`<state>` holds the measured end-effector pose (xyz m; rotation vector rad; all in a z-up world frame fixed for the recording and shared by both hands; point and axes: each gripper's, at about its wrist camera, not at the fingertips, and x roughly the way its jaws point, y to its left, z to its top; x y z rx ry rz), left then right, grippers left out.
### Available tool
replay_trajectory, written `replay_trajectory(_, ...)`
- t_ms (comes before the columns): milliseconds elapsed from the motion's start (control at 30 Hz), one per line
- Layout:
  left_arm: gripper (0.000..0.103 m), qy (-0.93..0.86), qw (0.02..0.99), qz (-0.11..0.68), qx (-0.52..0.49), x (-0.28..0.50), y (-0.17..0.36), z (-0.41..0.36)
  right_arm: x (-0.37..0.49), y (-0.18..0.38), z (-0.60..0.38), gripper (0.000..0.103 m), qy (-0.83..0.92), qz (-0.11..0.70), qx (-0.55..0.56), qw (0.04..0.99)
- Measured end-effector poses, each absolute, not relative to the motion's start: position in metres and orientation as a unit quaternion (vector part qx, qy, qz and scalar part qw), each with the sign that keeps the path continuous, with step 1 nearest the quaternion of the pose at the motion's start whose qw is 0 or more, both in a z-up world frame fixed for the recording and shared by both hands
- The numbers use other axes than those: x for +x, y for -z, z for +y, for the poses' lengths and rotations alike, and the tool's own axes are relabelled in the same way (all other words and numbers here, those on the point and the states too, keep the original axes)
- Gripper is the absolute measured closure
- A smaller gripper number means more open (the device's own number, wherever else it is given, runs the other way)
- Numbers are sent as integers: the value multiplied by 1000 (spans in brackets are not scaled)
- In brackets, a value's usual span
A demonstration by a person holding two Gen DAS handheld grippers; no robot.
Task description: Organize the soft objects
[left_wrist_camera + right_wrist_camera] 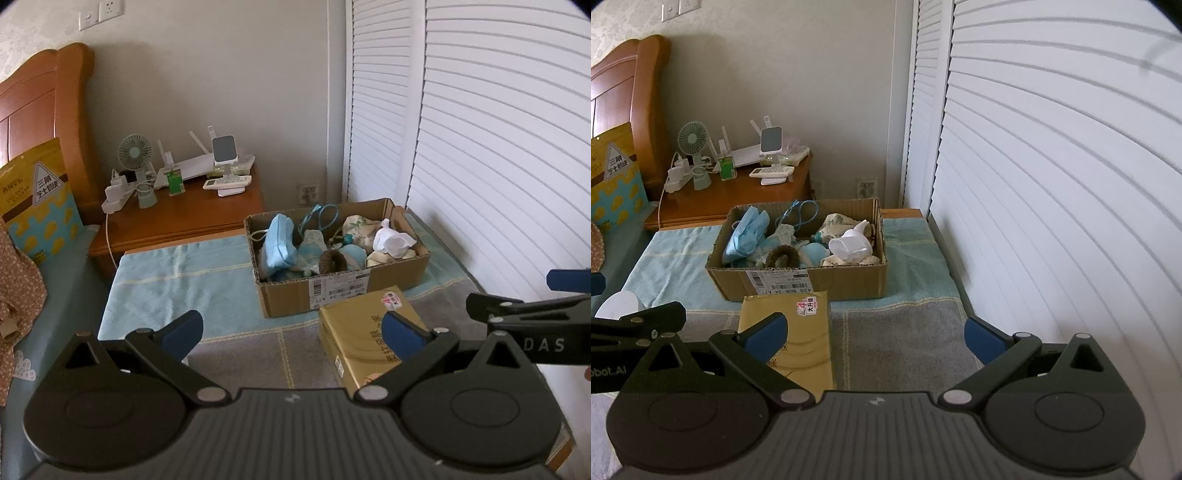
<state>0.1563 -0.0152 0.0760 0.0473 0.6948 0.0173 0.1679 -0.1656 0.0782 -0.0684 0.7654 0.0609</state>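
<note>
White louvred doors [1052, 184] bound the right edge; my blue-and-grey blanket [905, 332] runs up to them, leaving a bare strip to the right of the boxes. The wooden nightstand [184, 218] closes the far-left corner. The cardboard box [849, 280] sits mid-blanket, holding the soft objects [849, 245], all below or near its rim. A gold box [805, 343] lies touching its near wall. My left gripper [291, 332] and right gripper [875, 338] hover above the blanket's near part, jaws spread wide, empty.
</note>
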Motion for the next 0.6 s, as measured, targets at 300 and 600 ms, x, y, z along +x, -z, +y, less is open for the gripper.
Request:
replay_trajectory(300,1,-13,939,344,20,157,-76,-14,168,-77,-166,0,-31,374,-33,926)
replay_trajectory(600,1,-13,938,345,20,158,-75,-14,168,-77,-166,0,-31,375,-34,926)
